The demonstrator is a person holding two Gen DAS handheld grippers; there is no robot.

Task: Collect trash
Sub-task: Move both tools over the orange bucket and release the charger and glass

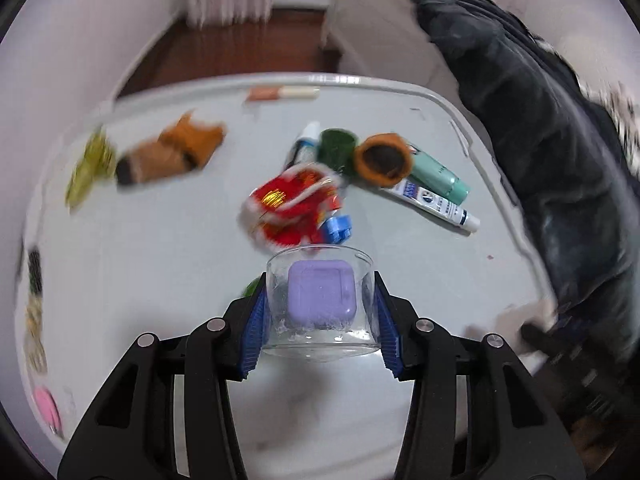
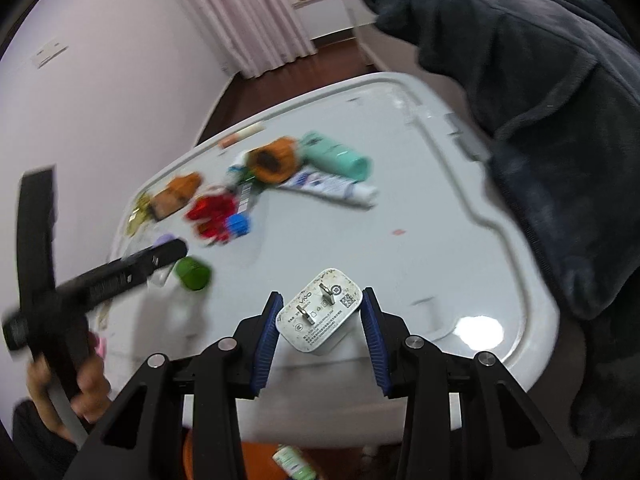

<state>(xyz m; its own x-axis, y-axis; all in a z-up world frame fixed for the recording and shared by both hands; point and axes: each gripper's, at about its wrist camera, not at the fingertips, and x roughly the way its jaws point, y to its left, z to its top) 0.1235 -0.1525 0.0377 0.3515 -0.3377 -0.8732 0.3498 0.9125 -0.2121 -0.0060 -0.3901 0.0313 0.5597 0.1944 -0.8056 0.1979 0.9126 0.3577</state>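
The clear glass cup [image 1: 320, 304] sits between the left gripper [image 1: 320, 316] fingers, its side walls against both blue pads [image 1: 256, 328]; the jaws stand part-way closed and appear to grip it. A lilac square case [image 1: 322, 294] shows inside the cup, or through it, I cannot tell which. Glass is stiff, slick and breakable, so I judge a hold low on the walls, pads square to them, is safest, without squeezing hard.

The right gripper [image 2: 320, 320] has a white charger plug [image 2: 320, 312] between its fingers, prongs facing the camera. It touches the left-hand pad; on the other side a sliver of gap seems to show, so whether it is clamped I cannot tell. It looks light, rigid and smooth.

Beyond the left fingertips lie a red wrapper [image 1: 292, 208], a blue cap [image 1: 340, 230], toothpaste tubes [image 1: 436, 200] and a brown roll [image 1: 384, 158]; off to their left lies a crumpled brown carton [image 1: 168, 152]. All rest on a pale grey table [image 1: 160, 280] with a raised rim. A dark garment [image 1: 540, 140] drapes along its right edge. Behind are a pale wall, a curtain [image 2: 256, 20] and dark wood flooring.
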